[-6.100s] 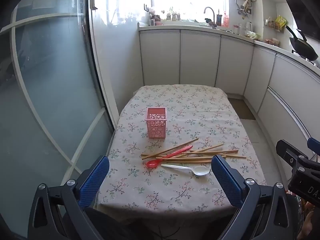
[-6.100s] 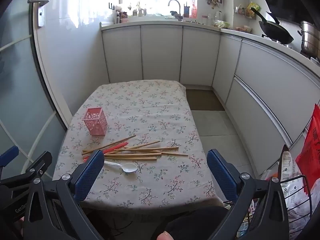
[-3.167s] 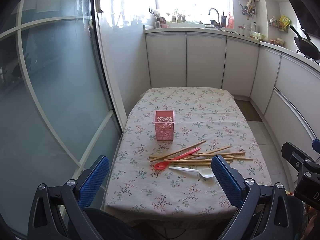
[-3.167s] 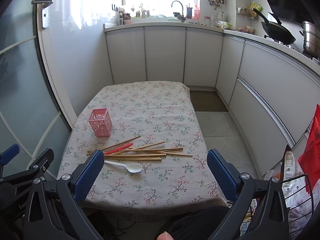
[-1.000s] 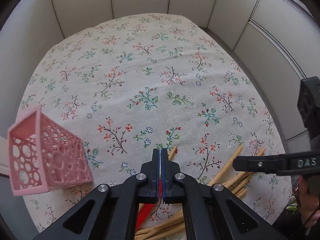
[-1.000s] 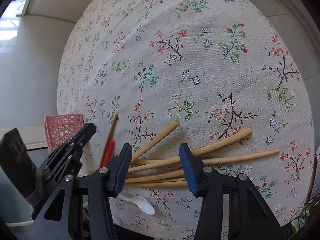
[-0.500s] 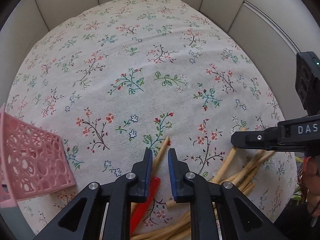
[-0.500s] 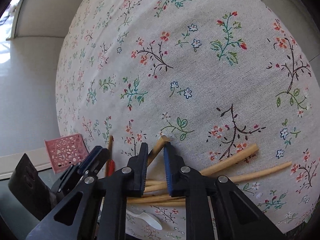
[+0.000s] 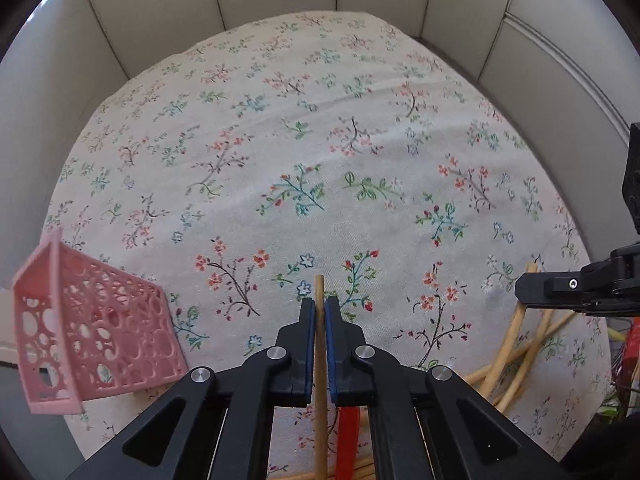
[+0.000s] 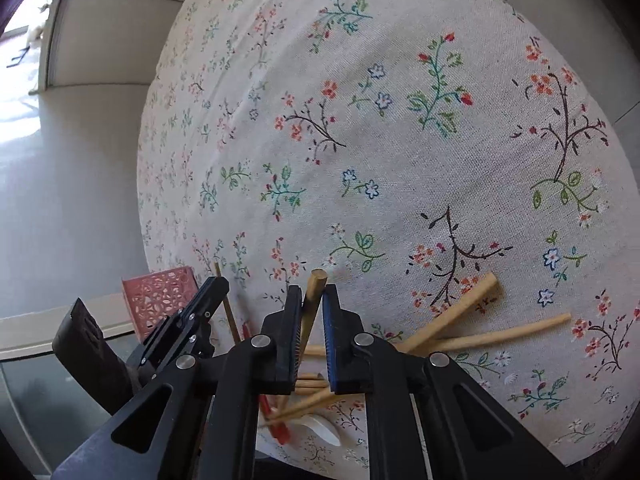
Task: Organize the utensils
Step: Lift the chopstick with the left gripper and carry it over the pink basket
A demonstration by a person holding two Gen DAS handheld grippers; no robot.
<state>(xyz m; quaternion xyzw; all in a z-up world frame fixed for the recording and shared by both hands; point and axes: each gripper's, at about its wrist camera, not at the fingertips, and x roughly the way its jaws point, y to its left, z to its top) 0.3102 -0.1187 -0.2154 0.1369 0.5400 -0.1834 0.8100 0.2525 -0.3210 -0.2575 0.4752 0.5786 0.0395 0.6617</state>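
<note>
At the bottom centre of the left wrist view, the left hand-held gripper (image 9: 316, 312) is clamped on a thin wooden chopstick (image 9: 319, 292), whose tip pokes just past the blue pads (image 9: 307, 344) while its shaft runs down between the black arms to the lower edge. Just right of that shaft, under the arms, lies a red spoon handle (image 9: 346, 436). To the lower left, a pink perforated basket (image 9: 96, 344) stands on the flowered tablecloth (image 9: 320, 160) of the desk, tilted in the fisheye. At the right edge the right hand-held gripper (image 9: 520, 290) reaches in from the side, above a loose heap of chopsticks (image 9: 520, 356).

In the right wrist view, the right hand-held gripper (image 10: 310, 304) sits at the bottom centre. Its jaws have just been closing and are now narrow, with a thicker wooden chopstick (image 10: 314, 288) pinched between the pads (image 10: 328, 344), its blunt end sticking up slightly to the right. Below and to the right the other chopsticks (image 10: 480, 336) fan out on the cloth, and a white spoon (image 10: 320, 430) and the red spoon (image 10: 276, 424) show between the arms. To the left, the left hand-held gripper (image 10: 219, 280) holds its own thin stick (image 10: 224, 296), with the pink basket (image 10: 160, 296) just behind it near the desk's edge.
</note>
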